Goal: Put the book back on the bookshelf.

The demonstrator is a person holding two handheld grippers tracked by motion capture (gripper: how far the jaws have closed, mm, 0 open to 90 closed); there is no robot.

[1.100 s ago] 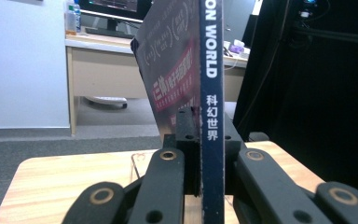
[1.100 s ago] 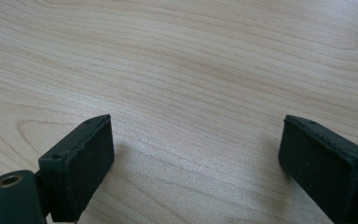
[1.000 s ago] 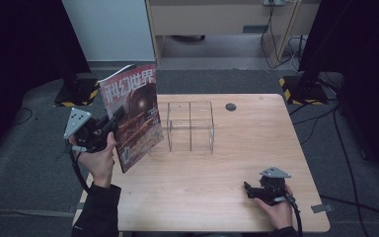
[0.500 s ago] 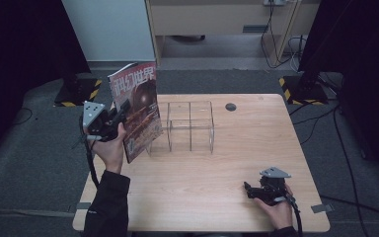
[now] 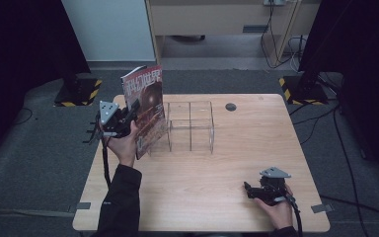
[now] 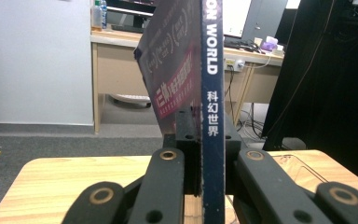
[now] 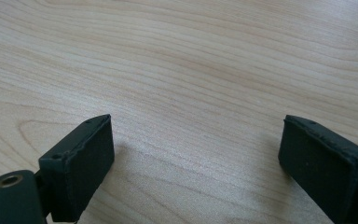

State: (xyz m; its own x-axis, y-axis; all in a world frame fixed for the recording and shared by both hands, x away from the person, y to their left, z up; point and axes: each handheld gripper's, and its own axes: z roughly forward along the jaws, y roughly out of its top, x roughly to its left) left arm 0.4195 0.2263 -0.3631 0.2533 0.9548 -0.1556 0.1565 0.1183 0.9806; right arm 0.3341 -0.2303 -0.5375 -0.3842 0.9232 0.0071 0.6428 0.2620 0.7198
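Observation:
A magazine with a red cover and a dark blue spine stands upright, clamped in my left gripper. It hangs just left of a clear acrylic rack with upright dividers on the wooden table. In the left gripper view both jaws press on the magazine's lower edge from either side. My right gripper rests low over the table's front right, jaws spread wide with bare wood between them.
A small black round disc lies on the table behind the rack. Beyond the table stand a white panel, a wooden desk and black stands with yellow-striped feet.
My left gripper has carried the magazine rightward and down, from beyond the table's left edge to right beside the rack. The right gripper has stayed in place.

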